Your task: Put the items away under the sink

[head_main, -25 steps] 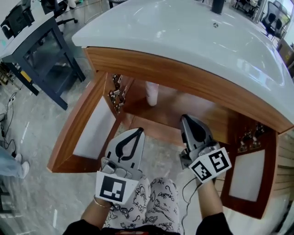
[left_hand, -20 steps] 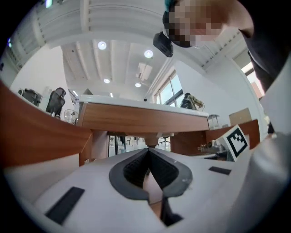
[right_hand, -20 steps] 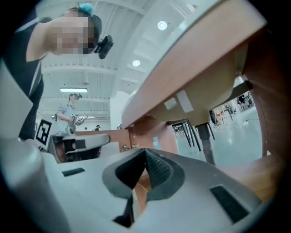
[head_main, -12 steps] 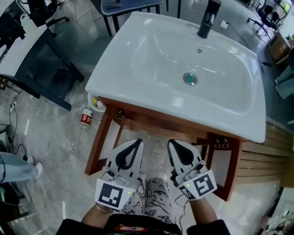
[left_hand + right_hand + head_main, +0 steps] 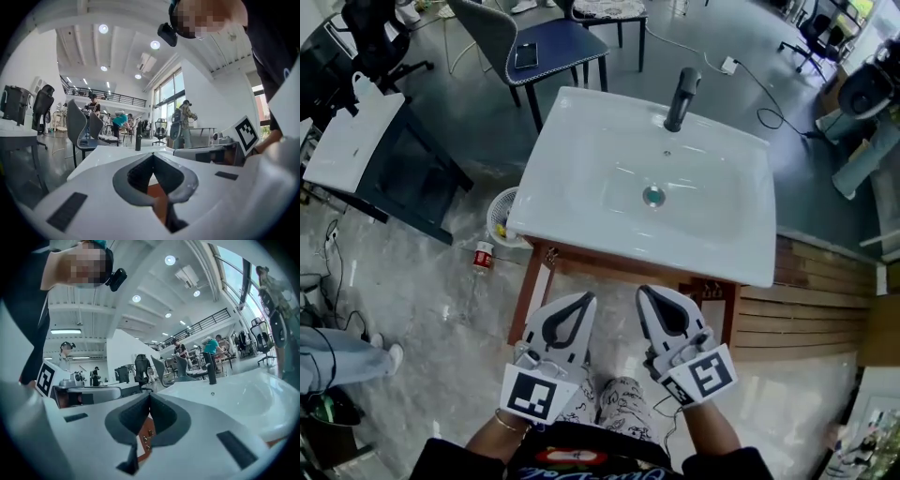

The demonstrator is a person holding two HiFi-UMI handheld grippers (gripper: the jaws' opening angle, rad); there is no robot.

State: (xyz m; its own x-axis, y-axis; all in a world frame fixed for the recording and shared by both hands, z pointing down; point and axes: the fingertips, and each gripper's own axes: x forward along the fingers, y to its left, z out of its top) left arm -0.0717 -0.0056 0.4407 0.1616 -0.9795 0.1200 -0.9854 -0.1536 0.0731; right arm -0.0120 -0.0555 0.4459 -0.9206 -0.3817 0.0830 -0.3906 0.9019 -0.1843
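The white sink [image 5: 581, 122] with its dark faucet [image 5: 680, 98] stands on a wooden cabinet whose two doors [image 5: 528, 300] hang open below the rim. My left gripper [image 5: 584, 298] and right gripper [image 5: 645, 292] are held side by side in front of the cabinet, both shut and empty. On the floor left of the cabinet stand a small red-and-white bottle [image 5: 483, 255] and a round white basket [image 5: 499, 217]. In the left gripper view the jaws [image 5: 152, 154] meet before the sink top [image 5: 108, 154]. In the right gripper view the jaws [image 5: 149, 394] meet beside the basin [image 5: 243, 394].
A blue-seated chair [image 5: 548, 42] stands behind the sink. A dark desk [image 5: 403, 178] is at the left. Wooden slats [image 5: 806, 300] lie on the floor at the right. A person's leg and shoe [image 5: 337, 352] show at the left edge.
Both grippers have risen, and the head view has pulled up and back. The cabinet's inside, seen earlier with a white bottle in it, is now hidden under the sink top.
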